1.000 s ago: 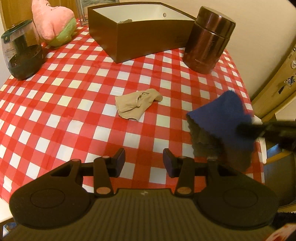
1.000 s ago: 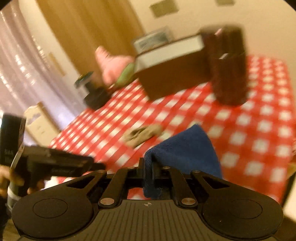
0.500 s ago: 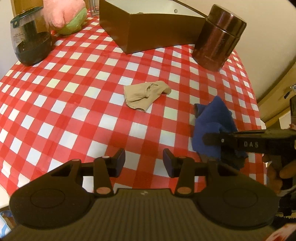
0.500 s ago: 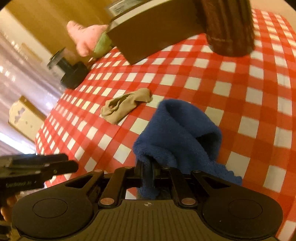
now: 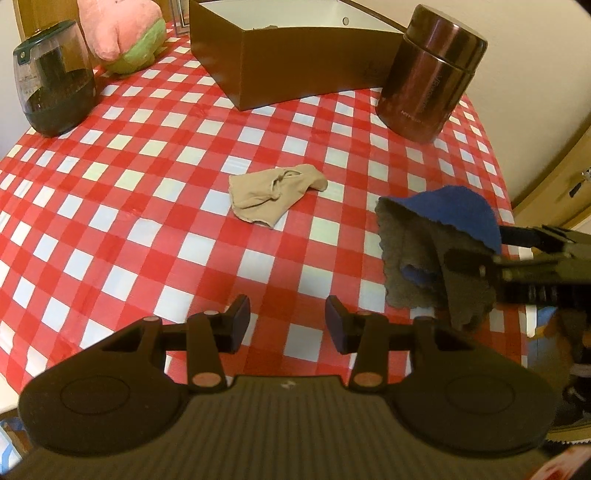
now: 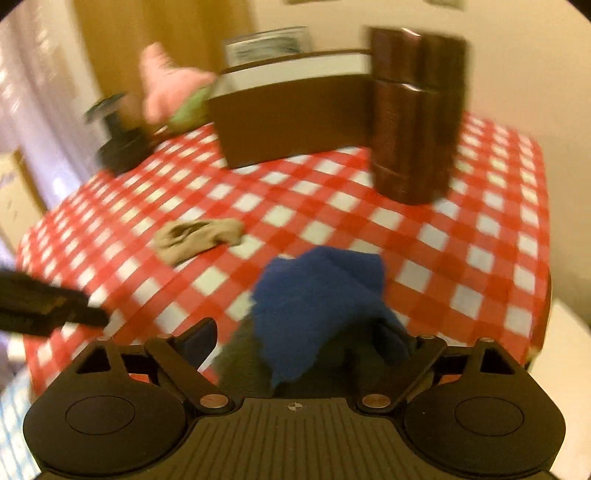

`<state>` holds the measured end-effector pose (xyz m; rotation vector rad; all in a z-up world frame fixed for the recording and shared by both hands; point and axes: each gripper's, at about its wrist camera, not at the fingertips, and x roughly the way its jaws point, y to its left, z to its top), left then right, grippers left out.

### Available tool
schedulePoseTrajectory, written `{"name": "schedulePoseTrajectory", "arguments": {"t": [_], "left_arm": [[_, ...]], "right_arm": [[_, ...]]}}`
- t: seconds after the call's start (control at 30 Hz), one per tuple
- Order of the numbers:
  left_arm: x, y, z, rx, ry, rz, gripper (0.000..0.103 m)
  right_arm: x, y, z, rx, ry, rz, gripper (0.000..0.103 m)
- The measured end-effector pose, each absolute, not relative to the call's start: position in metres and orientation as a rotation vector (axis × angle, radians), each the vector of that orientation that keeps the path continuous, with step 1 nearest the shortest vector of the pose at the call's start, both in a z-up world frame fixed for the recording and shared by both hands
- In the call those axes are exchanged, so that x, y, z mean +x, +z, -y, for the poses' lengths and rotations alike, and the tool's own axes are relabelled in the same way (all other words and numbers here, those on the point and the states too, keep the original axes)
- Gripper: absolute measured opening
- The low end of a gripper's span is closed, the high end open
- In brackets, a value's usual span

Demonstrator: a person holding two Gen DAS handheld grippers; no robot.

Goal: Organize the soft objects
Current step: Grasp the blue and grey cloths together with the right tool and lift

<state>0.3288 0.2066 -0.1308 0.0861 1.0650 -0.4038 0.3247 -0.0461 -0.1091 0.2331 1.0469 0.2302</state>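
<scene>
A blue and grey cloth (image 5: 439, 236) lies bunched near the table's right edge; in the right wrist view the cloth (image 6: 317, 299) sits between my spread fingers. My right gripper (image 6: 299, 339) is open around it, and it shows from the side in the left wrist view (image 5: 465, 266). A beige sock (image 5: 273, 194) lies mid-table, also in the right wrist view (image 6: 199, 236). My left gripper (image 5: 287, 325) is open and empty above the near table edge. A brown box (image 5: 295, 70) stands at the back, with something small inside.
A pink and green plush toy (image 5: 125, 33) sits at the back left beside a dark glass jar (image 5: 55, 96). A brown metal canister (image 5: 428, 74) stands right of the box. The red checked tablecloth (image 5: 129, 221) drops off at the right edge.
My right gripper opened and let go of the blue cloth, which now rests on the table. The right wrist view tilted up and blurred. The left gripper barely moved.
</scene>
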Motion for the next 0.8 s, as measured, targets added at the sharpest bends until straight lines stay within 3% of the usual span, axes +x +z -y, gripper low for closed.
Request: {"name": "schedulePoseTrajectory", "arguments": {"t": [0.17, 0.47, 0.57, 0.7, 0.8], "left_arm": [[0.329, -0.134, -0.200, 0.090, -0.386, -1.075, 0.042], [0.331, -0.135, -0.189, 0.083, -0.334, -1.071, 0.042], [0.329, -0.133, -0.186, 0.081, -0.321, -1.062, 0.042], [0.325, -0.131, -0.181, 0.080, -0.305, -1.047, 0.042], [0.321, -0.130, -0.176, 0.083, -0.294, -1.036, 0.042]], "right_arm": [[0.345, -0.123, 0.058, 0.327, 0.235, -1.086, 0.093], [0.337, -0.156, 0.002, -0.073, 0.327, -1.113, 0.096], [0.336, -0.159, 0.008, -0.056, 0.308, -1.101, 0.093], [0.339, -0.157, 0.023, -0.044, 0.288, -1.083, 0.059], [0.339, -0.151, 0.032, -0.041, 0.317, -1.076, 0.041]]}}
